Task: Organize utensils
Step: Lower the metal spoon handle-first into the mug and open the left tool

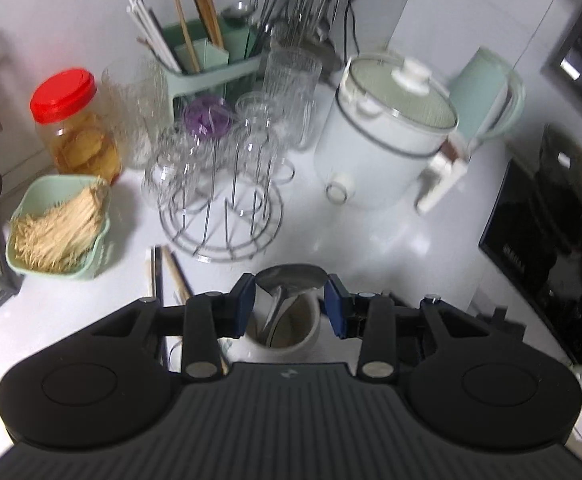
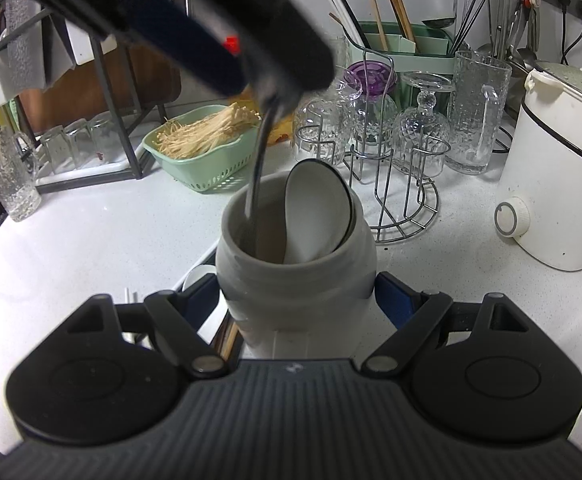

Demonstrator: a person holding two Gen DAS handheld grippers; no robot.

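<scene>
Currently, landmark is the grey ceramic crock (image 2: 295, 276), standing on the white counter (image 2: 91, 240) in front of the wire glass rack (image 2: 403, 184). My right gripper (image 2: 297, 300) is clamped around the crock's lower wall, one pad on each side. The crock looks heavy, rigid, glazed, so probably slippery; I judge the low, wide hold sensible.

Inside the crock, a white ceramic spoon (image 2: 315, 216) leans against the far rim; chippable.

My left gripper (image 1: 291, 304), above the crock mouth, grasps a steel ladle (image 1: 291, 280) at its bowl end, with the handle (image 2: 261, 152) reaching down into the crock. Steel is stiff, light, slick; a hold on the bowl rim could pivot.

Loose chopsticks (image 1: 171, 276) lie on the counter left of the crock.
</scene>
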